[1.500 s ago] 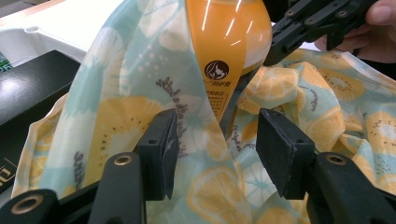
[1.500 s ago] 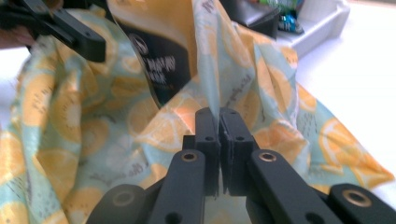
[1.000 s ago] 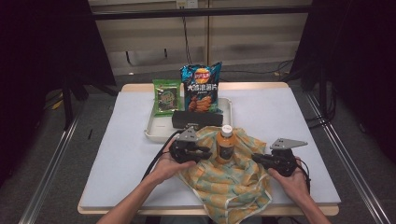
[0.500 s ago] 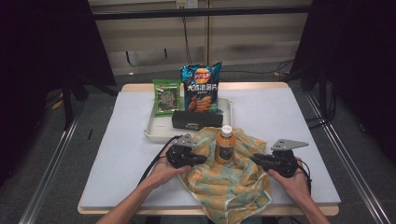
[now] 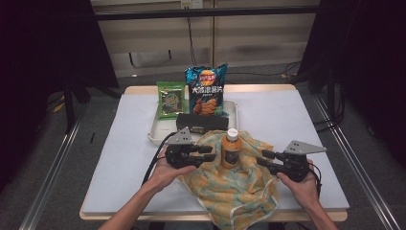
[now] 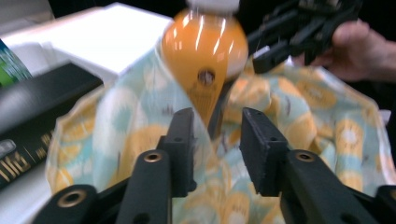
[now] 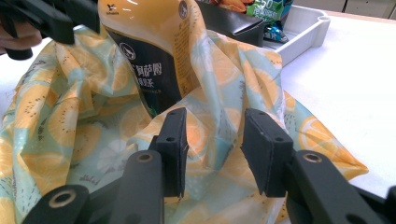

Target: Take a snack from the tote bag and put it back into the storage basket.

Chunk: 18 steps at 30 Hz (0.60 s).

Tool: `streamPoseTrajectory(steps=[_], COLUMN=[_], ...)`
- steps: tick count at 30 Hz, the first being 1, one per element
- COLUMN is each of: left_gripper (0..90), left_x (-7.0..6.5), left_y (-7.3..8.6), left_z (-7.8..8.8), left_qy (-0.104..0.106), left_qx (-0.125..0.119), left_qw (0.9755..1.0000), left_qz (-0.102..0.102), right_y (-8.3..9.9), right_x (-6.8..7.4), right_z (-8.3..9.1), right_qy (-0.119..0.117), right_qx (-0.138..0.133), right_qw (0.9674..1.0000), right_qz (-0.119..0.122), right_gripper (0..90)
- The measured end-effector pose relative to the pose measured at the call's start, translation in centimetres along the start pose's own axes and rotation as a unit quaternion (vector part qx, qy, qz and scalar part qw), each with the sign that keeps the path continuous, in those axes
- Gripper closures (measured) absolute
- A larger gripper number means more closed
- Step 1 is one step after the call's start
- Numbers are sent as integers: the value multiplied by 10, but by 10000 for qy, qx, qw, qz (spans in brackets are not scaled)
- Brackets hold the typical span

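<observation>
Both the left gripper and right gripper are opening their fingers off the soft, slippery cloth, best pinched at hemmed corners around the top-heavy bottle

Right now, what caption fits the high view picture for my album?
Two hand-held grippers, left gripper and right gripper, open beside an orange bottle standing on a fruit-print cloth.

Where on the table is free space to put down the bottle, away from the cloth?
Bare tabletop lies left of the white tray, and a wider patch lies right of it, beyond the patterned cloth. The middle is crowded: the bottle stands on the cloth, both tongs beside it.
</observation>
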<state>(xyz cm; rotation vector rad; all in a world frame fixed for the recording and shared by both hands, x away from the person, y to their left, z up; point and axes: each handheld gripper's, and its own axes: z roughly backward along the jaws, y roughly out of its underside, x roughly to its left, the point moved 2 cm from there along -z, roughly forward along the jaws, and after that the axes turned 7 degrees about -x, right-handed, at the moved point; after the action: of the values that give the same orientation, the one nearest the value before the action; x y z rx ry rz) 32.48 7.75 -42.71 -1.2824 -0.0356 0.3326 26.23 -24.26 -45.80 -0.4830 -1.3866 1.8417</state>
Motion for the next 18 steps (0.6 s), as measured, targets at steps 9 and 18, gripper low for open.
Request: streamPoseTrajectory(steps=[9,18], left_gripper=[413,294], left_x=[0,1], left_y=[-13,-19], left_z=[-26,-48], left_qy=[-154,-183], left_qx=[-189,-146], left_qw=[9997,9997], left_qz=[21,-10], right_y=[0,-1], right_x=[-1,-3], right_z=[-2,-3], right_qy=[12,10], right_qx=[-1,1], right_qw=[10000,10000], right_qz=[-27,-61], right_gripper=[605,614])
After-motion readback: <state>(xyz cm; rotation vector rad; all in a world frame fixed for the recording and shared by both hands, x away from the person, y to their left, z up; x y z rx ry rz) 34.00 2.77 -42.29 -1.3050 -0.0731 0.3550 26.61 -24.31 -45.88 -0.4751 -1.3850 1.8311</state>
